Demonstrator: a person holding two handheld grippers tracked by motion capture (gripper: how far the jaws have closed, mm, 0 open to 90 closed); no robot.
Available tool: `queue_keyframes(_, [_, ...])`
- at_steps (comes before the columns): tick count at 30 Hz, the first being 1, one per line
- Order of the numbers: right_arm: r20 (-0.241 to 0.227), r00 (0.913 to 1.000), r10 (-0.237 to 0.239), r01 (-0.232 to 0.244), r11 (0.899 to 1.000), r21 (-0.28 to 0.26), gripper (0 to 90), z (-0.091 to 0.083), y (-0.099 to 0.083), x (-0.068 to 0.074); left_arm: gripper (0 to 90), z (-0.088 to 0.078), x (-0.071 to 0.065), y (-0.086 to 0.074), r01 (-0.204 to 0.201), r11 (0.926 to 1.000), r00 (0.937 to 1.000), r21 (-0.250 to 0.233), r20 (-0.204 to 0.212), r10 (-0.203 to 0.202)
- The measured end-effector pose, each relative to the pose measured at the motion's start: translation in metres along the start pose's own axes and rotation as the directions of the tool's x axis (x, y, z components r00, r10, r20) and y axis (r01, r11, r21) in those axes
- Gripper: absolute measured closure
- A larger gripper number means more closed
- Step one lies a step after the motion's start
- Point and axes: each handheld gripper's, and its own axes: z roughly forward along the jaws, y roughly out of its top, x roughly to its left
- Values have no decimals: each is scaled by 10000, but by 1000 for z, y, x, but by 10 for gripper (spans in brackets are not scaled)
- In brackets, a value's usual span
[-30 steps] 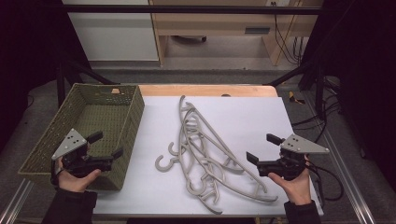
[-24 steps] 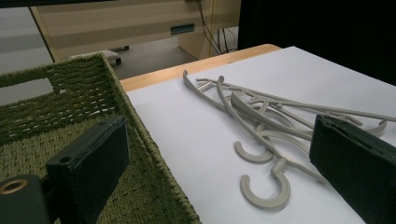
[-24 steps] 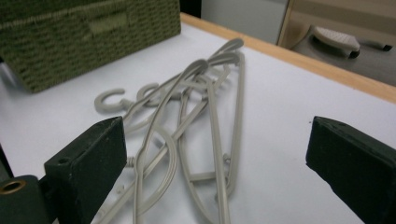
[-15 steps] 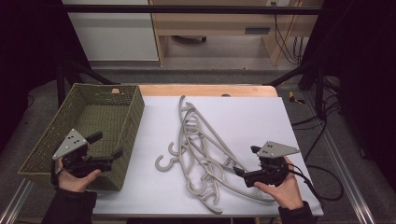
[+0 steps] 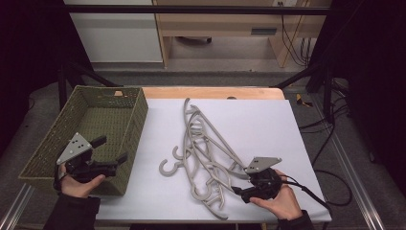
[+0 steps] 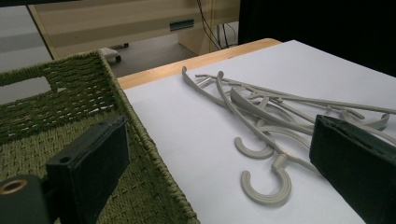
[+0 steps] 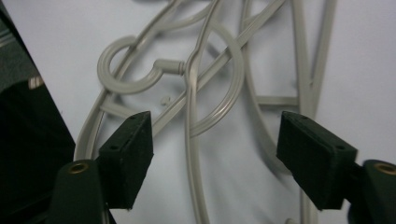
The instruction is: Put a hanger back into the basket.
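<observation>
The white tabletop (image 5: pixel 249 124) spans the middle of the high view, with a strip of bare wood along its far edge. On its left side stands a green woven basket (image 5: pixel 129 103), in the left third of the frame. A tangle of grey plastic hangers (image 5: pixel 206 143) lies at the centre of the frame, running from the upper middle down toward the lower right, hooks curled at the lower left of the pile.

The right gripper (image 5: pixel 241 190) sits at the lower right of the high view, at the near end of the pile. In the right gripper view its fingers (image 7: pixel 128 156) have just been closing and stand partly apart, with hanger bars between them and no pad pressing on any.

The left gripper (image 5: pixel 111 151) hovers over the basket's near right corner at the lower left, fingers (image 6: pixel 91 161) spread wide with nothing between them.
</observation>
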Motion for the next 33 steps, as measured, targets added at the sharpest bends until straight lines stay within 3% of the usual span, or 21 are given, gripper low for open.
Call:
queue_keyframes(7, [-614,9981,-14,81,9940,1093,388,19,-3,6,46,1,-1,0,-56,10000,10000,16,36,56])
queue_keyframes(16, [-874,9960,-175,350,9787,2022,524,39,-7,7,48,3,-3,0,-130,9999,9999,94,68,129])
queue_keyframes(27, [-933,9945,-484,711,9636,2577,688,54,-11,6,50,6,-7,-1,-262,9994,9996,214,141,259])
queue_keyframes(29, [-965,9928,-704,926,9638,2502,731,55,-11,4,51,7,-7,-1,-289,9993,9994,227,170,285])
queue_keyframes(31, [-1011,9937,-487,726,9660,2480,773,54,-11,5,51,7,-7,-1,-297,9993,9994,238,174,293])
queue_keyframes(33, [-1025,9931,-562,797,9671,2416,801,53,-10,3,52,7,-7,-1,-324,9992,9993,252,174,320])
